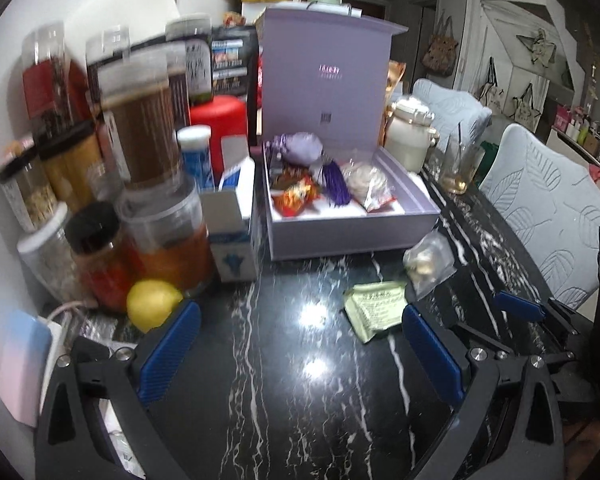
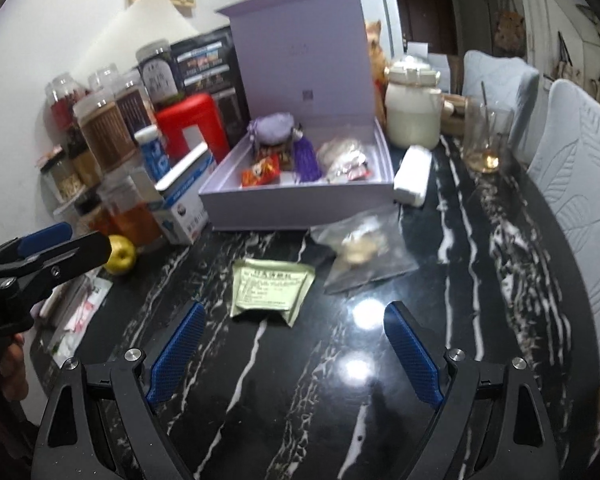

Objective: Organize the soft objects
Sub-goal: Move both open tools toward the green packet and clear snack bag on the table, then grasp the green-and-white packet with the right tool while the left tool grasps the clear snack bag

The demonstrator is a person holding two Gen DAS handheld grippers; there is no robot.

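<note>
A lilac box (image 1: 352, 232) (image 2: 296, 204) stands with its lid up on the black marble table; inside lie a purple pouch (image 1: 302, 146) (image 2: 274, 128), a red snack pack (image 1: 296, 196) (image 2: 260, 170) and a clear bag of sweets (image 1: 368, 184) (image 2: 344, 158). In front of it lie a green sachet (image 1: 376, 310) (image 2: 272, 290) and a clear plastic bag (image 1: 430, 266) (image 2: 364, 254). My left gripper (image 1: 300, 344) hovers open over bare table, left of the sachet. My right gripper (image 2: 296, 344) is open just short of the sachet, nothing between its fingers.
Jars and bottles (image 1: 140, 120) (image 2: 104, 128) crowd the left side, with a yellow lemon (image 1: 152, 304) (image 2: 120, 256) and a blue-white carton (image 1: 236, 236) (image 2: 184, 200). A white lidded jar (image 2: 412, 108), a glass (image 2: 484, 140) and a white block (image 2: 412, 176) stand right. Padded chairs (image 1: 552, 216) line the right edge.
</note>
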